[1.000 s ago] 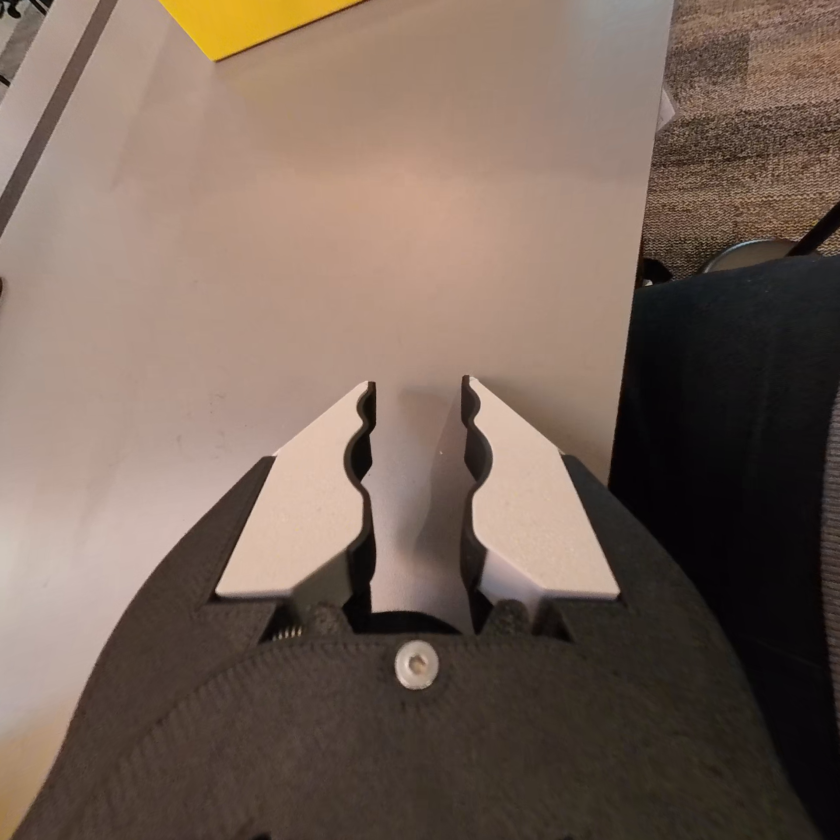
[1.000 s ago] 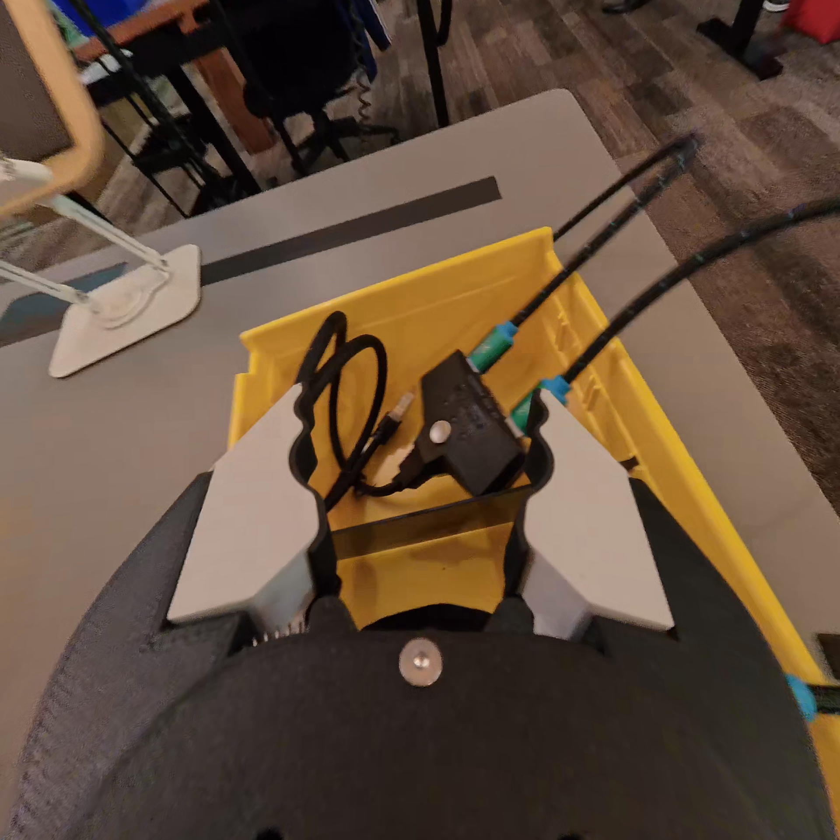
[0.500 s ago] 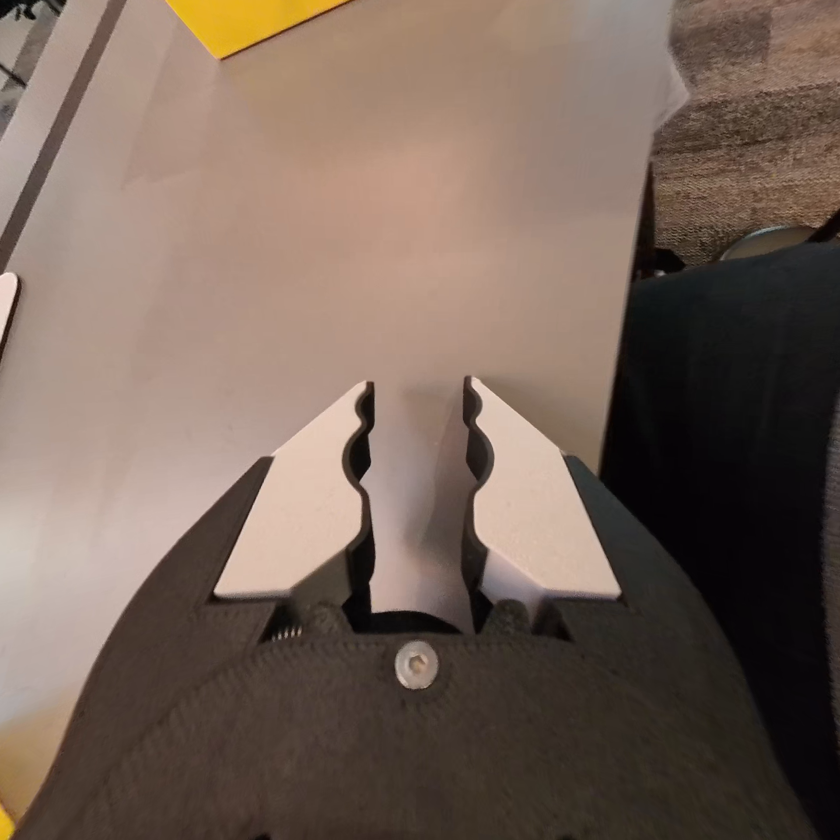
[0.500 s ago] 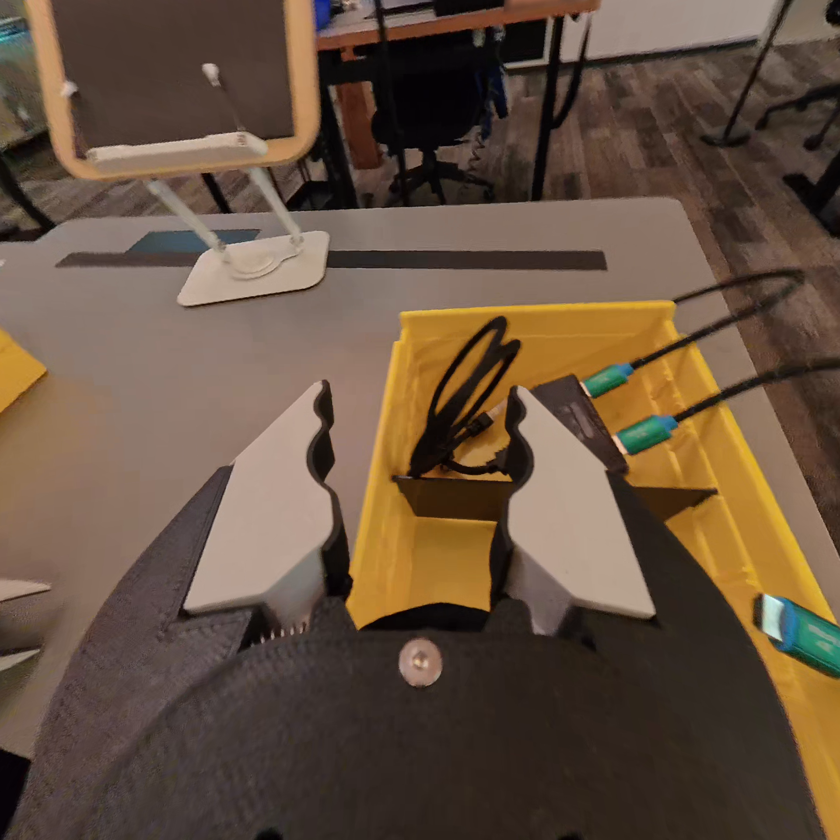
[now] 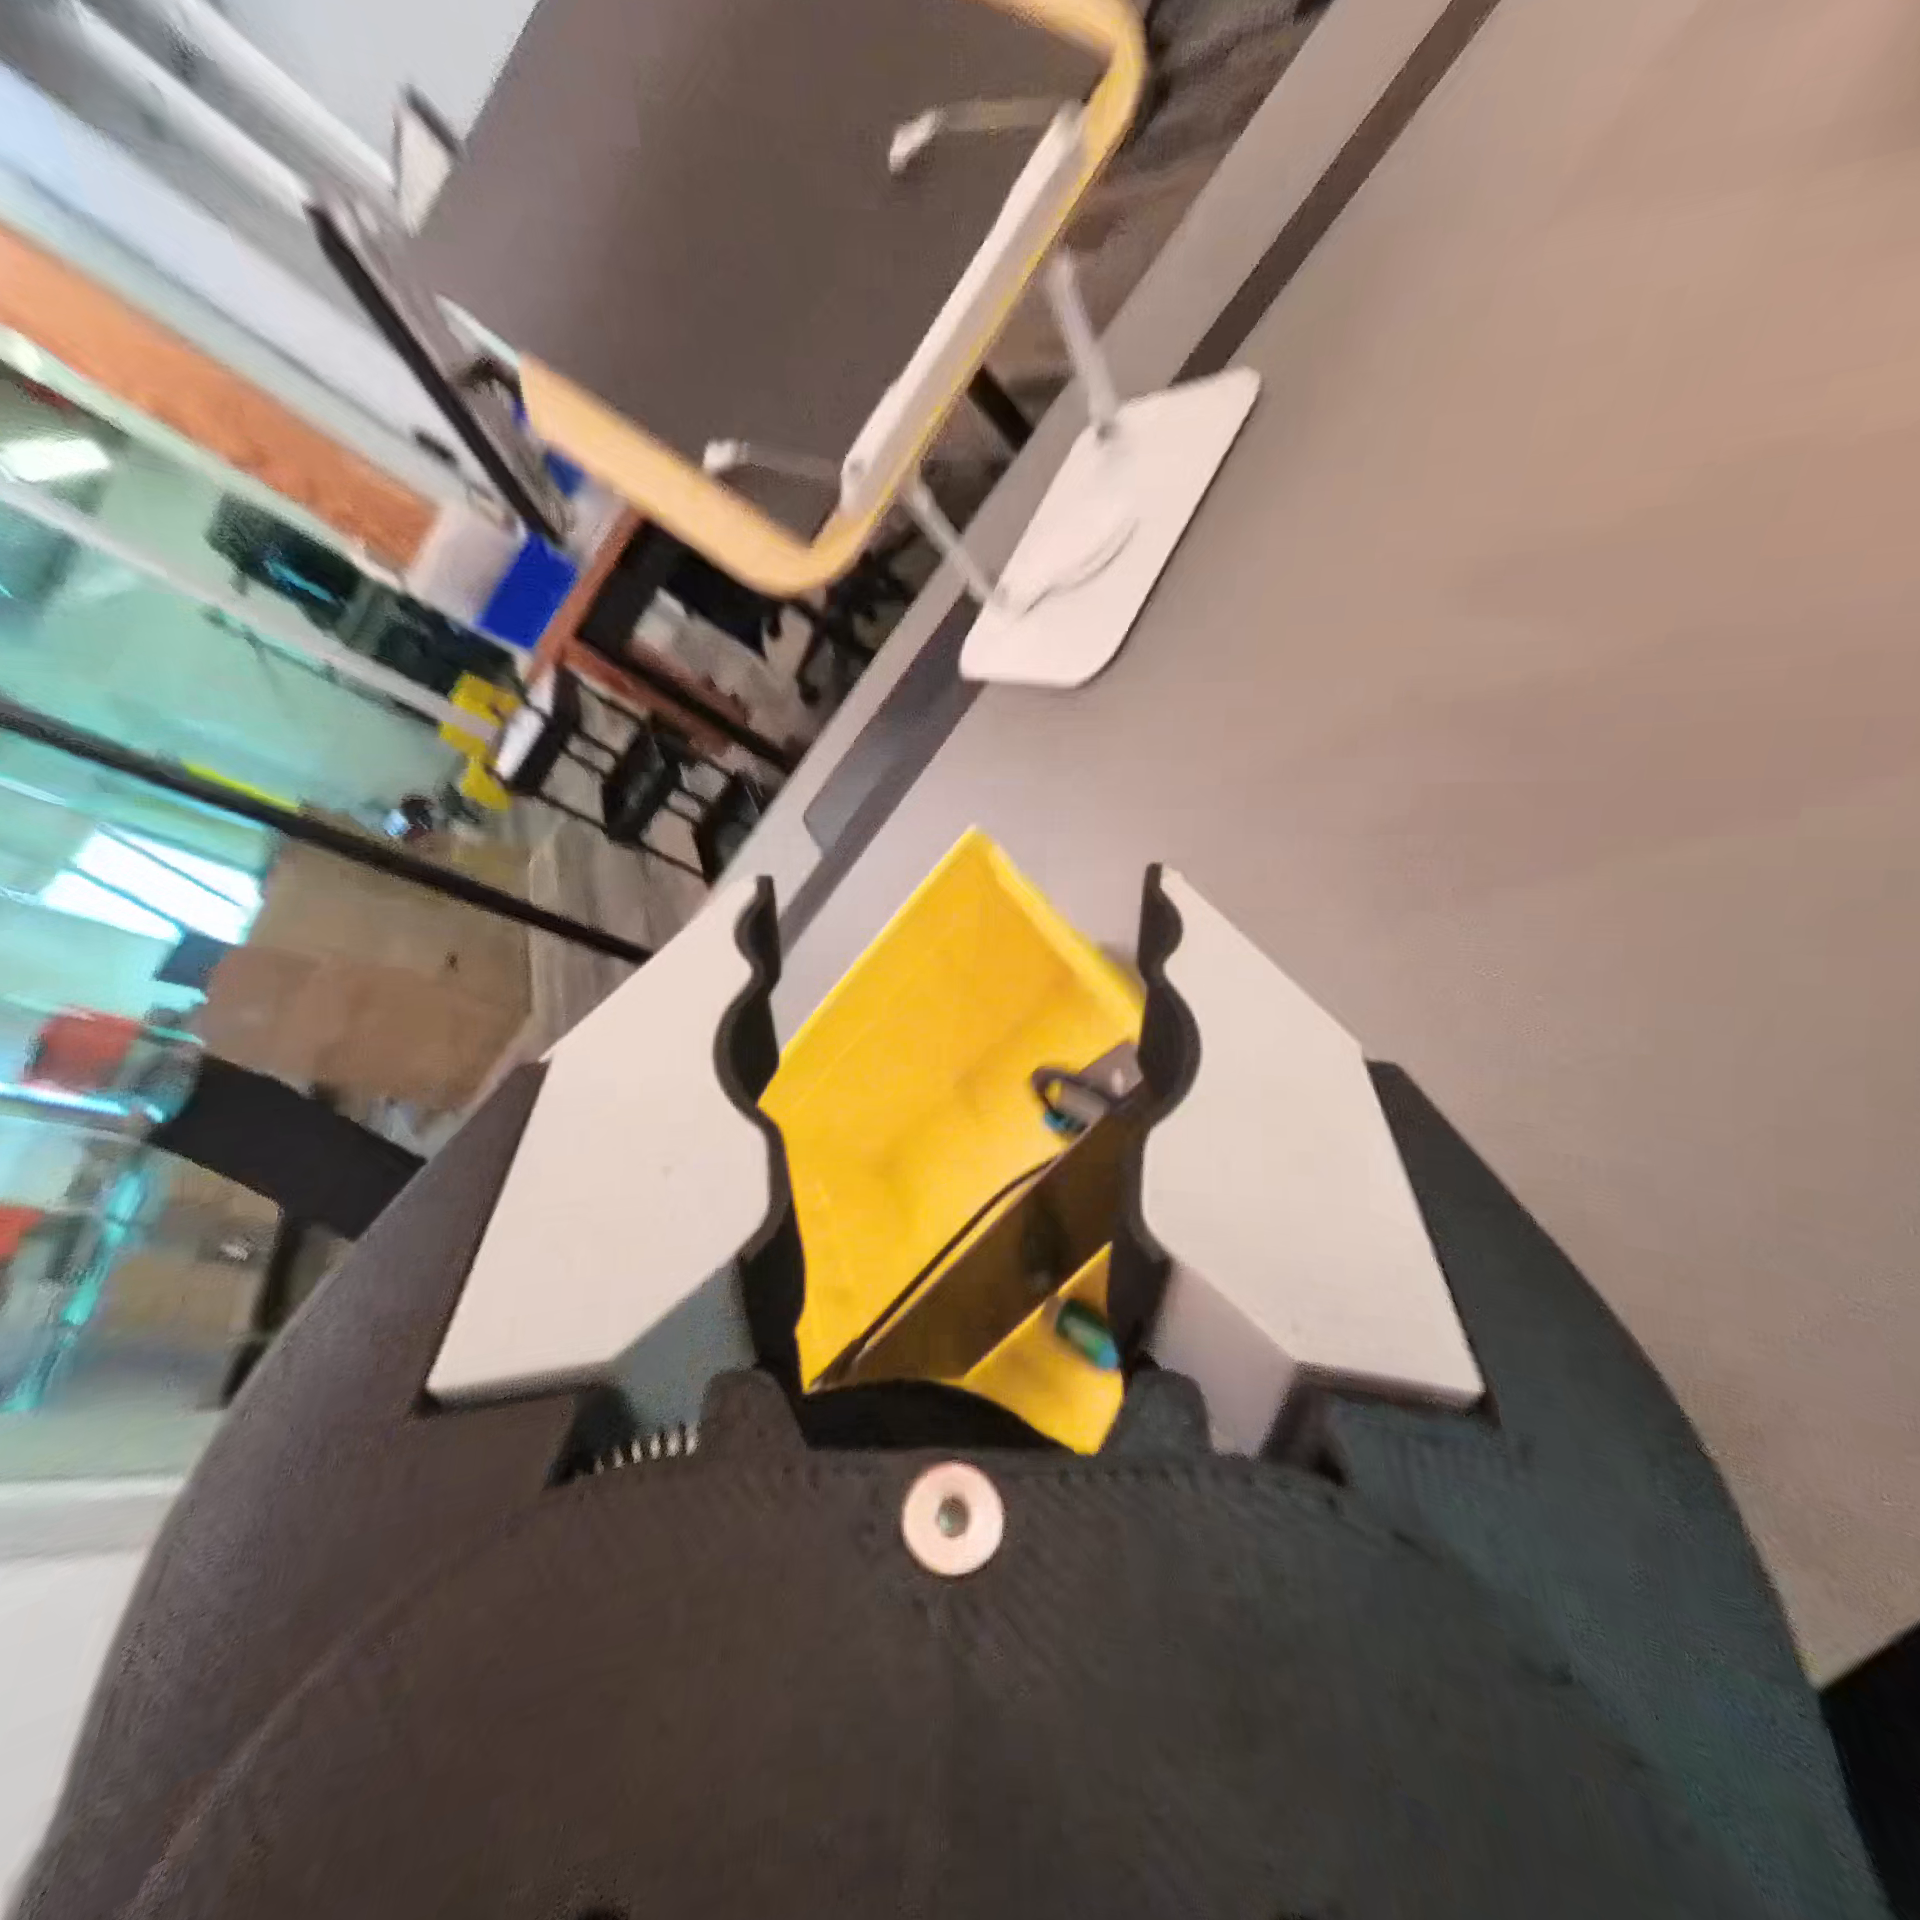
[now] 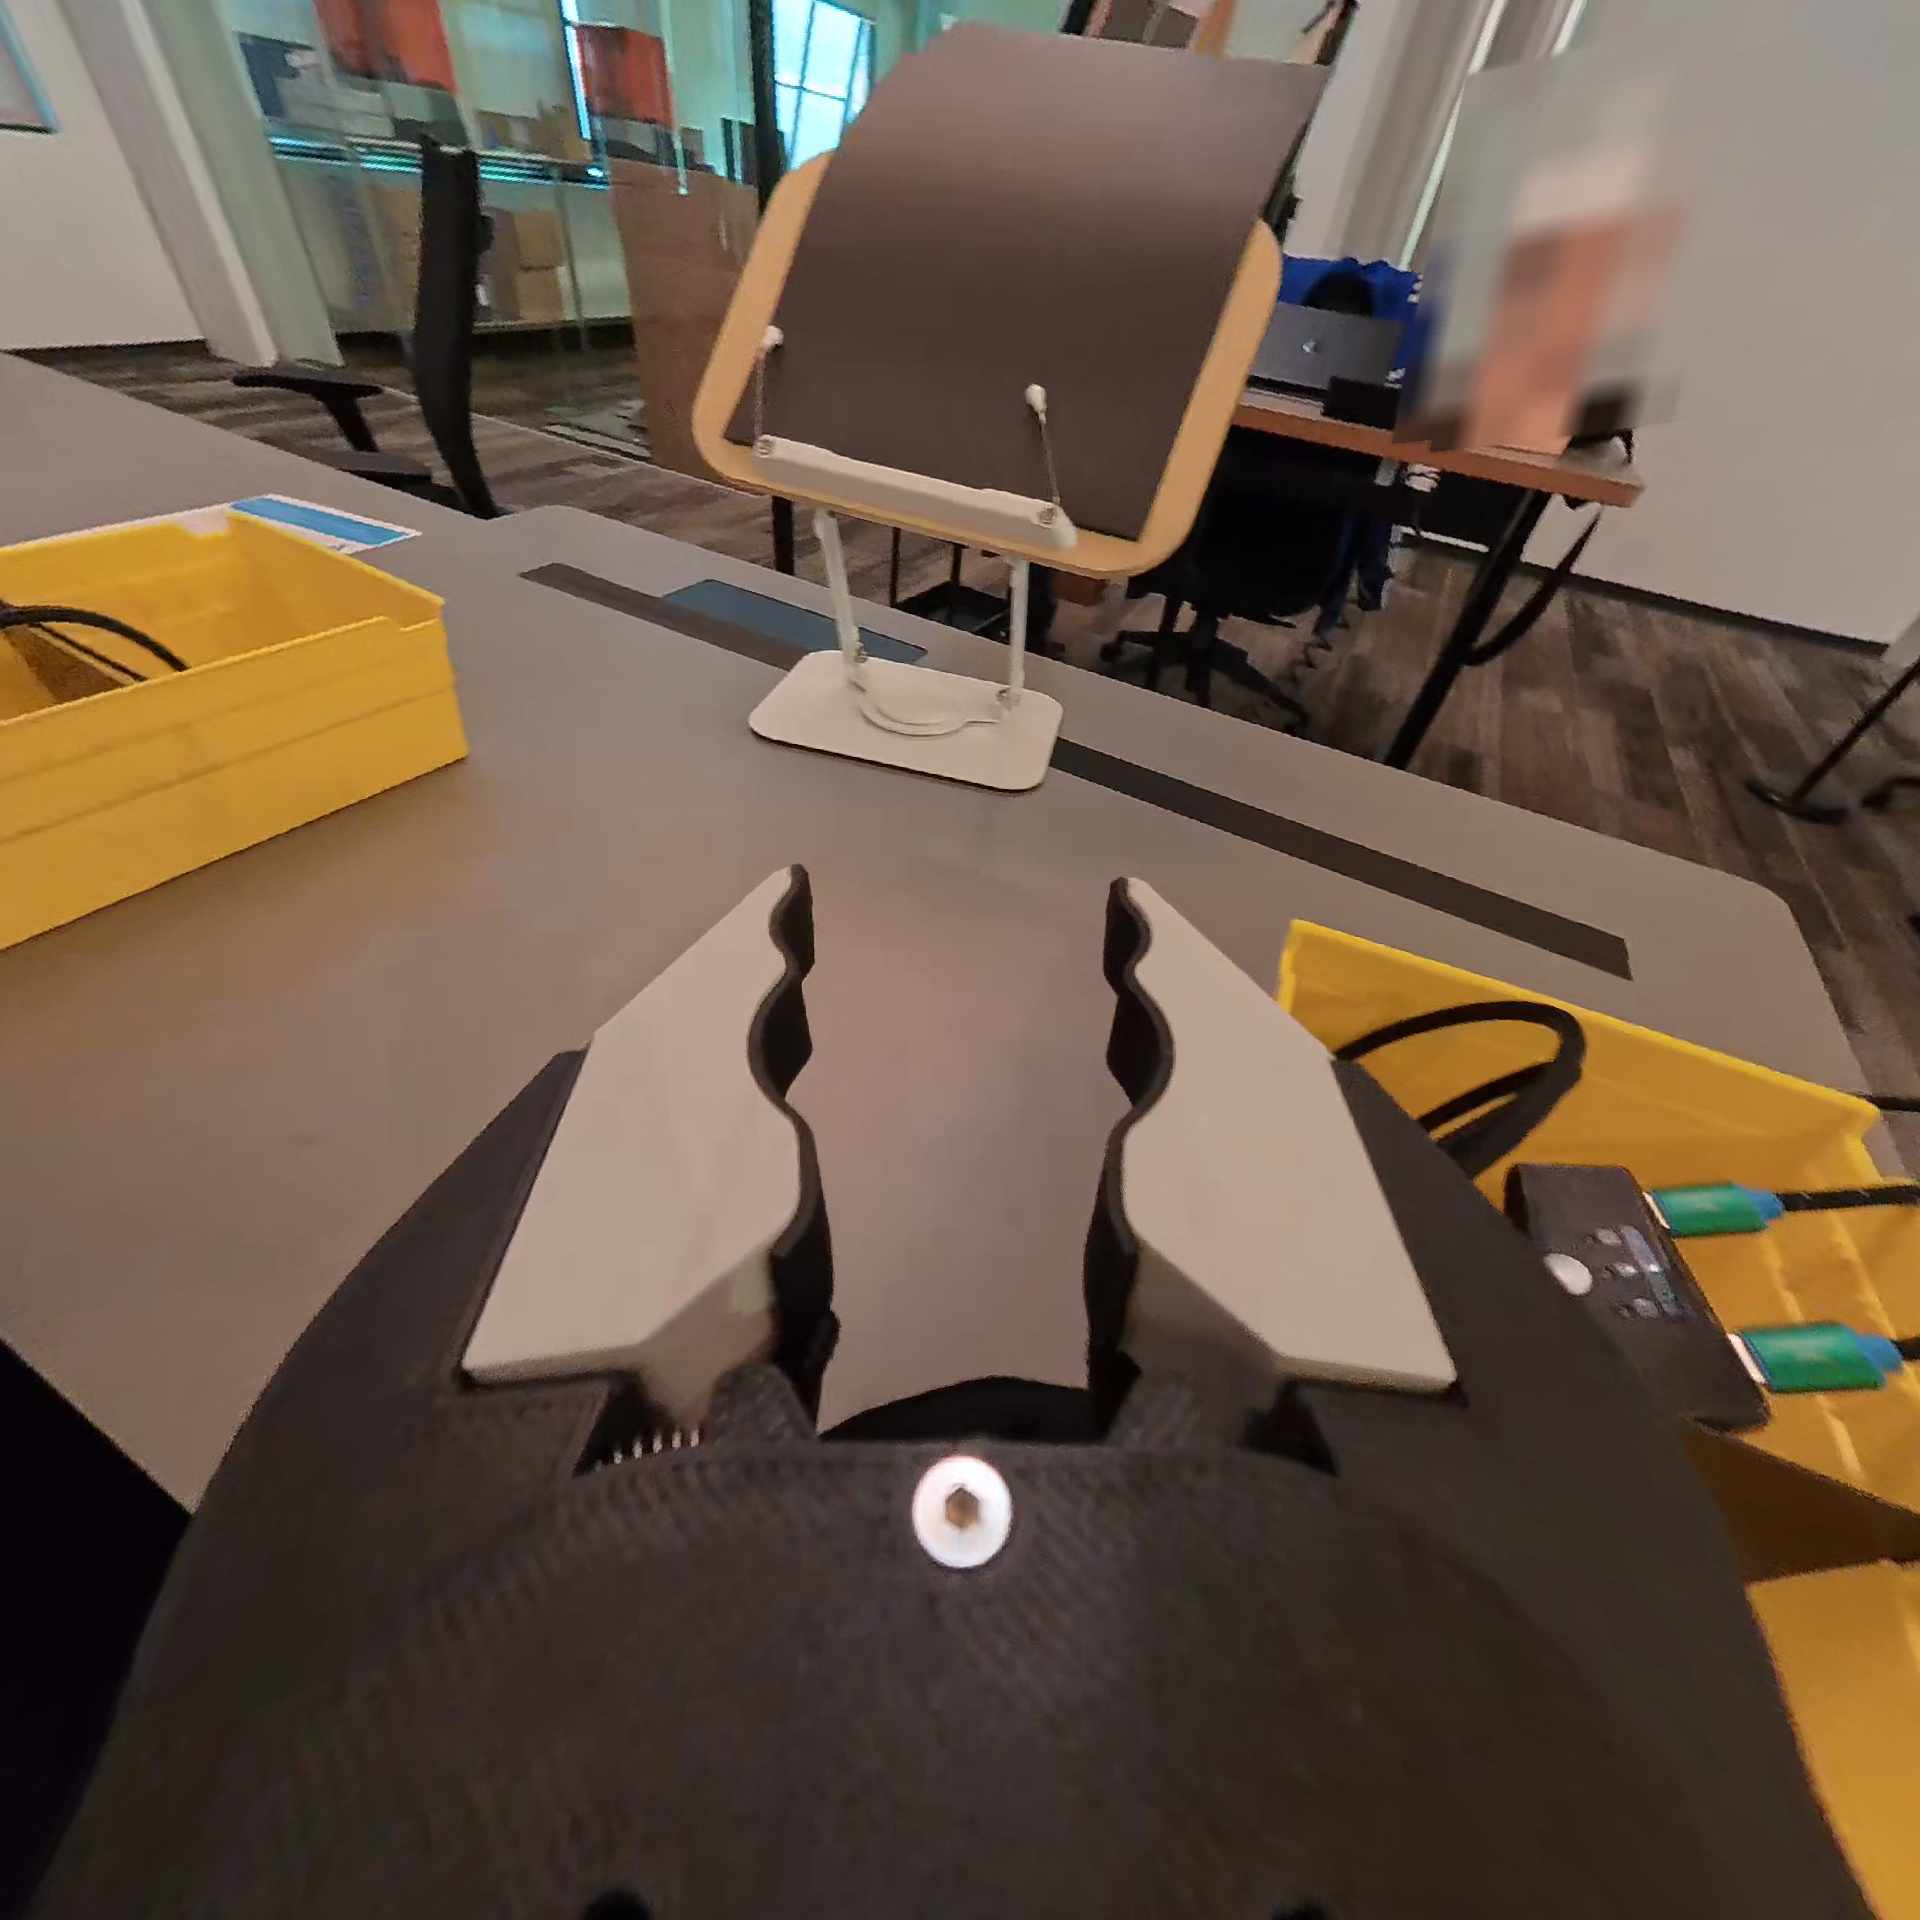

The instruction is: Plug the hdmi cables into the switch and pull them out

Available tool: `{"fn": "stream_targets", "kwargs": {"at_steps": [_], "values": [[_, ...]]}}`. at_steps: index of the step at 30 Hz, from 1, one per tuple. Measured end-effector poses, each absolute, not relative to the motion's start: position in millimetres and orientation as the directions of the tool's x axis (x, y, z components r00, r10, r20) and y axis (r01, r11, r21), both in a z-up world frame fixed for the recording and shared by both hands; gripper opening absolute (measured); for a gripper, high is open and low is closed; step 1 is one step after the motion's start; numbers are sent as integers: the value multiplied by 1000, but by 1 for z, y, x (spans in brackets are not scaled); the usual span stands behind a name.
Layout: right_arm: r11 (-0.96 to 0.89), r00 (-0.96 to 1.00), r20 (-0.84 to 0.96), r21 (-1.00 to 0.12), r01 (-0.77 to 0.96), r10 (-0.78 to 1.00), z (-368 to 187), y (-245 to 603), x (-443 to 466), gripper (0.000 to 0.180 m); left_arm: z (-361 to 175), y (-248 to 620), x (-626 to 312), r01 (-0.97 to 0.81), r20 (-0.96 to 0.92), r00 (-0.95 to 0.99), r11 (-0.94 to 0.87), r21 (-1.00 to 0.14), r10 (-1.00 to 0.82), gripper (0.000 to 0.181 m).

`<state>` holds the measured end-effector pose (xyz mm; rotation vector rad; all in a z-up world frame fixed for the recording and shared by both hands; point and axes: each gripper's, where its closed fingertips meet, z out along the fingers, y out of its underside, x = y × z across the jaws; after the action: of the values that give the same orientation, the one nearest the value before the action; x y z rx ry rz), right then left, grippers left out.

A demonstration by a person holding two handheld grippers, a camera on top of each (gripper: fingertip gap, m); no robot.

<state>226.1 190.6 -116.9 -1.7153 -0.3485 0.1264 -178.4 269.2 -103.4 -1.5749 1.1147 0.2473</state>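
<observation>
The black HDMI switch (image 6: 1605,1252) lies in a yellow bin (image 6: 1455,982) at the right of the right wrist view. Two green-blue HDMI plugs (image 6: 1709,1210) (image 6: 1813,1359) sit in its right side, and their black cables run off to the right. A coiled black cable (image 6: 1496,1070) lies behind it. My right gripper (image 6: 958,888) is open and empty over bare table, left of the bin. My left gripper (image 5: 956,888) is open and empty; its view is rolled and blurred. The yellow bin (image 5: 935,1060) and two green plugs (image 5: 1065,1101) (image 5: 1086,1335) show between its fingers.
A board on a white stand (image 6: 904,717) is at the back of the grey table (image 6: 416,987); it also shows in the left wrist view (image 5: 1091,540). A second yellow bin (image 6: 208,675) holding a black cable sits at the far left. Office chairs and desks lie beyond. The tips of one gripper are about 40 cm away from the tips of the other. My right tips are roughly 25 cm from the black HDMI switch (image 6: 1605,1252).
The left gripper has swung up and rolled from bare table to face the bin and stand, and its jaws opened wider. The right gripper has swung left off the bin to bare table.
</observation>
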Motion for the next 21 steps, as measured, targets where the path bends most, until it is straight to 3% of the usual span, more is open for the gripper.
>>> {"fn": "stream_targets", "kwargs": {"at_steps": [4, 9, 14, 21], "values": [[-127, 926, 126, -975, 182, 356, -125, 187, 203, 52, -128, 319, -243, -776, -571, 522, -75, -626, -634, 56], [-134, 906, 139, -969, 208, 400, -139, 183, 181, 49, -194, 354, -300, -949, -568, 290, -157, -272, -770, 48], [-156, 889, 119, -966, 207, 443, -155, 184, 160, 47, -232, 372, -307, -980, -443, 195, -155, -125, -875, 37], [-171, 875, 85, -967, 187, 476, -164, 188, 139, 46, -282, 372, -309, -975, -43, 210, -213, 63, -977, 21]]}}
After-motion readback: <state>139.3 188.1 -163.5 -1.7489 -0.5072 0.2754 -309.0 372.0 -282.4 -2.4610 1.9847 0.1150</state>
